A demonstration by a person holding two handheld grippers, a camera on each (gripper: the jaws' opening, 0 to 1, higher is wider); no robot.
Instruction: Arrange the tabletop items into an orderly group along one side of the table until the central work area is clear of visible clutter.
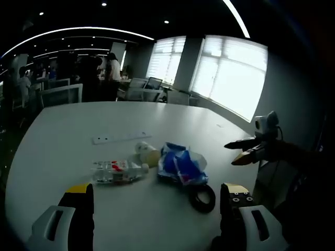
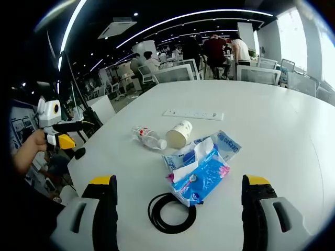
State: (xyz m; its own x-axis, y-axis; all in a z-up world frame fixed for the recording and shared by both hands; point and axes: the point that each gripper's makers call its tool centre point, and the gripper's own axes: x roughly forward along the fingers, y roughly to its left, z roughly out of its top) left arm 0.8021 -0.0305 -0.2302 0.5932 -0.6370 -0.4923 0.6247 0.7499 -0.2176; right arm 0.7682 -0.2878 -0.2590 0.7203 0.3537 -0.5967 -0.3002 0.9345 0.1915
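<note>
1. The left claw point(image 1: 154, 219) hovers over the near edge of the large white table point(image 1: 78, 120), jaws spread wide and holding nothing.
2. The right claw point(image 2: 178, 217) hangs over the opposite edge, jaws likewise wide apart and empty.
3. The clutter sits in one loose cluster near the right claw's side: a clear plastic bottle with a red label point(image 1: 118, 171) lies flat, a pale paper cup point(image 1: 146, 153) lies tipped over just beside it, and a crumpled blue and white plastic tissue pack point(image 1: 180, 163) lies next to the cup.
4. A coiled black cable ring point(image 2: 170, 212) lies flat just beside the pack, between the right claw's jaws in the right gripper view.
5. A long white power strip point(image 2: 192, 114) lies apart, further in on the table.
6. Broad bare tabletop surrounds the cluster, especially toward the far rounded edge.
</note>
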